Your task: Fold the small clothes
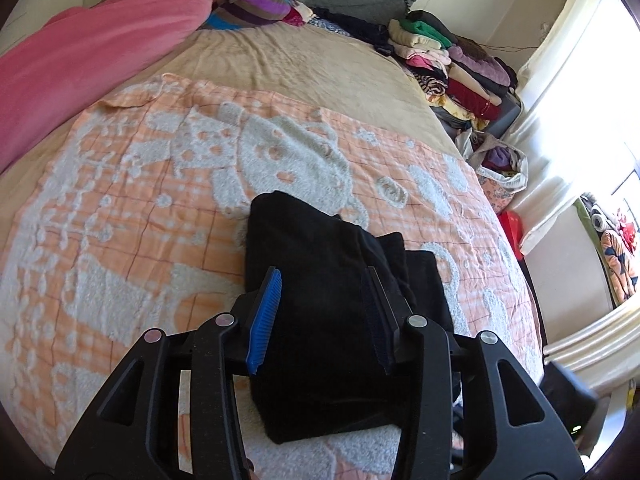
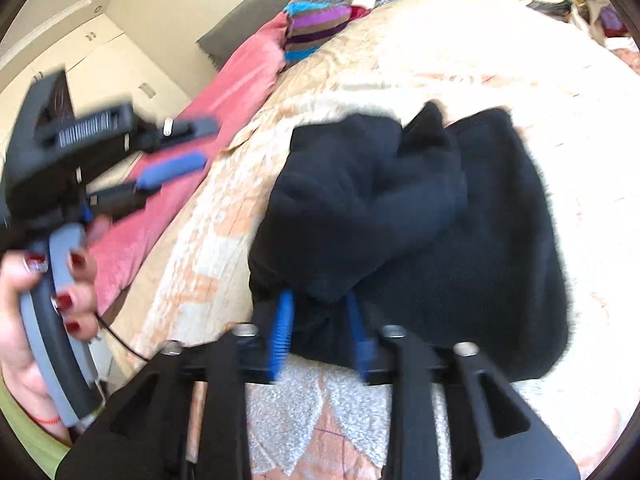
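A black garment (image 1: pixel 320 248) lies folded into a thick bundle on an orange-and-white patterned blanket (image 1: pixel 140 200). My left gripper (image 1: pixel 323 272) hovers over its near end, jaws apart, and the cloth shows beneath the gap. In the right wrist view the left gripper (image 2: pixel 200 144) hangs above the bed at the left, open and holding nothing, in a person's hand (image 2: pixel 24 320). My right gripper (image 2: pixel 320 300) sits at the near edge of the black garment (image 2: pixel 400 208). Its blue pads (image 2: pixel 282 336) stand apart with a fold of the cloth between the tips. That view is blurred.
A pink cover (image 1: pixel 80 60) runs along the bed's left side, with a striped cushion (image 1: pixel 252 4) at the head. Stacks of folded clothes (image 1: pixel 452 64) line the far right edge. A bag of clothes (image 1: pixel 500 164) sits on the floor beside the bed.
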The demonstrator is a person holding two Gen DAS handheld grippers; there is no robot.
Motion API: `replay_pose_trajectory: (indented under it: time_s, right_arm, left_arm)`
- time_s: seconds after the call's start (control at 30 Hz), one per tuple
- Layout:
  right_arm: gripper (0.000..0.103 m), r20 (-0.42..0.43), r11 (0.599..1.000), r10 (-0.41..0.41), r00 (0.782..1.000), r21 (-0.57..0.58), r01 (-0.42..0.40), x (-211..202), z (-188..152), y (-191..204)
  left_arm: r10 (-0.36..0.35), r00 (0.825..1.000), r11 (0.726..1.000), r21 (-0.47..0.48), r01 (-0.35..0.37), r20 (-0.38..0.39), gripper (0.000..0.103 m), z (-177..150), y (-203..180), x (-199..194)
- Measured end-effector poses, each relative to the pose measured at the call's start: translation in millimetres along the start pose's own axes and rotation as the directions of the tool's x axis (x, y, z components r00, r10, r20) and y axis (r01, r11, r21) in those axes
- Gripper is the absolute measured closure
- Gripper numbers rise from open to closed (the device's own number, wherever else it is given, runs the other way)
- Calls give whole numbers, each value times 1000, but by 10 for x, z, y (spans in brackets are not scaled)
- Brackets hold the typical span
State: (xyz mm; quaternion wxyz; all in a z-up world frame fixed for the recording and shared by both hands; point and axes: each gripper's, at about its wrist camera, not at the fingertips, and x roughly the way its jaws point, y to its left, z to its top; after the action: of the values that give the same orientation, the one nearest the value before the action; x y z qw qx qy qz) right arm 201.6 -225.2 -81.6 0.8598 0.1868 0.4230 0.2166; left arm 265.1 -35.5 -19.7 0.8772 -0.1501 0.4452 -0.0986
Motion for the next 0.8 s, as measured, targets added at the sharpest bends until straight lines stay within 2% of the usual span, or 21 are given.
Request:
replay_pose_trajectory:
  time_s: [0.13, 0.23, 0.3, 0.43, 0.57, 0.67, 0.73, 0.8]
  right_arm:
    - [53, 87, 1000, 5, 996, -25, -3, -232, 82, 38]
    - [49, 107, 1000, -9, 994, -18, 11, -286, 134, -59]
    - [49, 105, 1000, -23, 994, 16, 22, -287, 158, -186]
    - [48, 110, 998, -43, 993, 59, 37, -298, 220, -376]
    - [47, 105, 998, -26, 994, 59, 20, -292, 313, -506]
    - [47, 80, 997, 33, 996, 69, -39, -183, 418, -528]
    - [47, 71, 998, 46, 996, 36, -49, -93, 482, -485]
    - [46, 62, 1000, -6, 998, 2, 6, -1, 497, -469]
  left_arm:
    - [27, 1000, 999, 27, -27, -9, 69, -102, 28, 17]
    - [67, 998, 995, 70, -65, -19, 69, -201, 18, 66]
    - [103, 994, 989, 109, -100, -25, 68, -272, 0, 126]
    - [137, 989, 978, 167, -126, -52, 67, -413, -38, 286]
    - [140, 983, 969, 221, -111, -119, 67, -631, -137, 557]
    - [138, 982, 964, 244, -103, -132, 67, -748, -233, 645]
    - [170, 979, 946, 298, -130, -114, 67, -833, -341, 671]
    - [187, 977, 928, 344, -142, -103, 67, -891, -406, 675]
